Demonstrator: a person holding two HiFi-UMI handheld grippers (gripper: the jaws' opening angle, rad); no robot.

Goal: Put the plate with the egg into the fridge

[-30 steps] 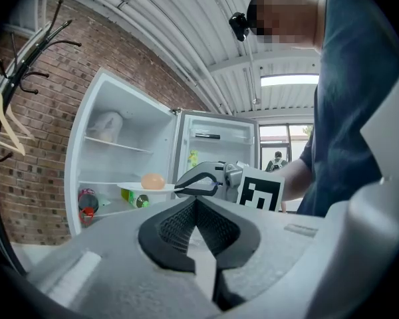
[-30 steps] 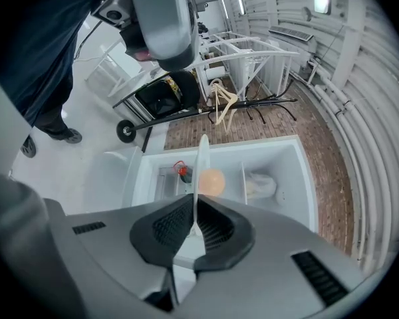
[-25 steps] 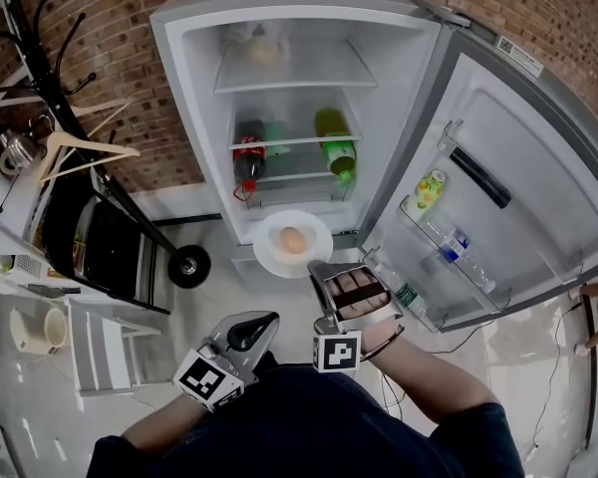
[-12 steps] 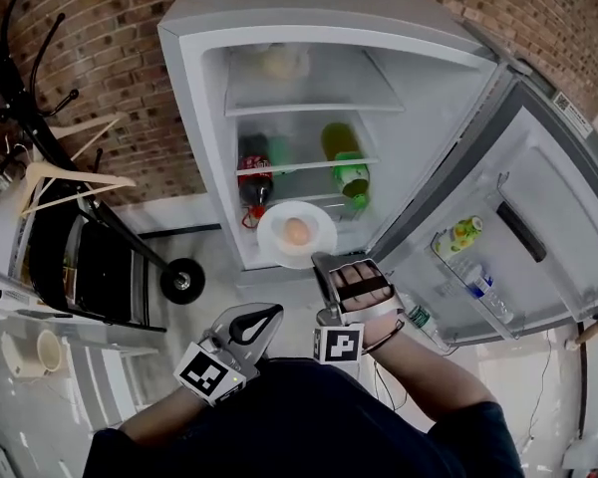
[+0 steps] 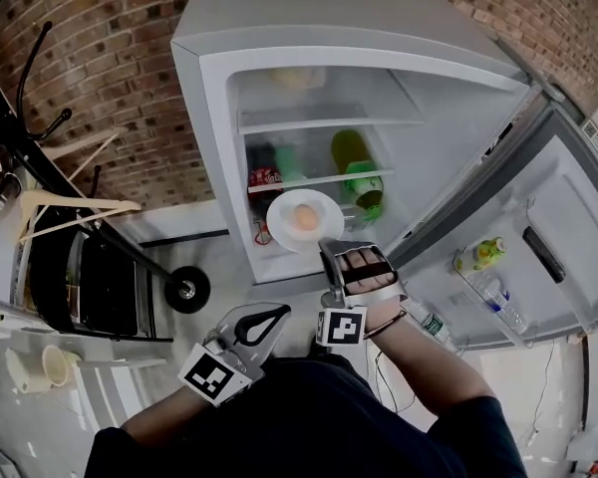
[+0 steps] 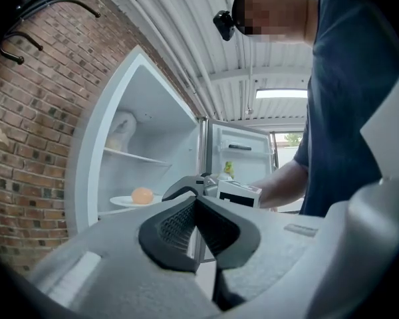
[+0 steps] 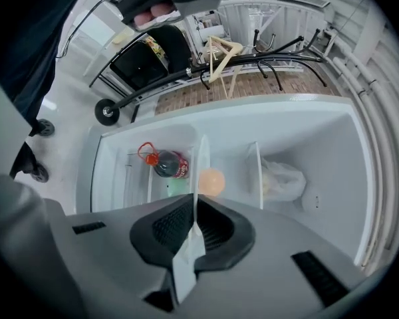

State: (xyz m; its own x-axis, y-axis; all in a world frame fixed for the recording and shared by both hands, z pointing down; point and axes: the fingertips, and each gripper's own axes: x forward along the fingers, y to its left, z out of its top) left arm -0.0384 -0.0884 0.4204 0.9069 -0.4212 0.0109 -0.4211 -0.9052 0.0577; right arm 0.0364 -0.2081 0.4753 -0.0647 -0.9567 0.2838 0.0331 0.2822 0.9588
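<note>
A white plate (image 5: 305,219) with a brown egg (image 5: 305,217) on it hangs level at the mouth of the open fridge (image 5: 209,98), in front of the bottle shelf. My right gripper (image 5: 331,252) is shut on the plate's near rim. In the right gripper view the plate (image 7: 198,165) shows edge-on between the pads, with the egg (image 7: 211,181) just past them. My left gripper (image 5: 262,325) hangs low by my body, shut and empty. The left gripper view shows the plate (image 6: 123,201) and egg (image 6: 142,195) beyond its shut jaws.
Inside the fridge are a cola bottle (image 5: 266,179), a green bottle (image 5: 359,179) and a pale bag (image 5: 297,78) on the top shelf. The open door (image 5: 538,257) with small bottles swings out at the right. A black rack with hangers (image 5: 70,207) stands at the left.
The right gripper has carried the plate and egg up and forward toward the fridge's shelves. The left gripper has stayed low and shut.
</note>
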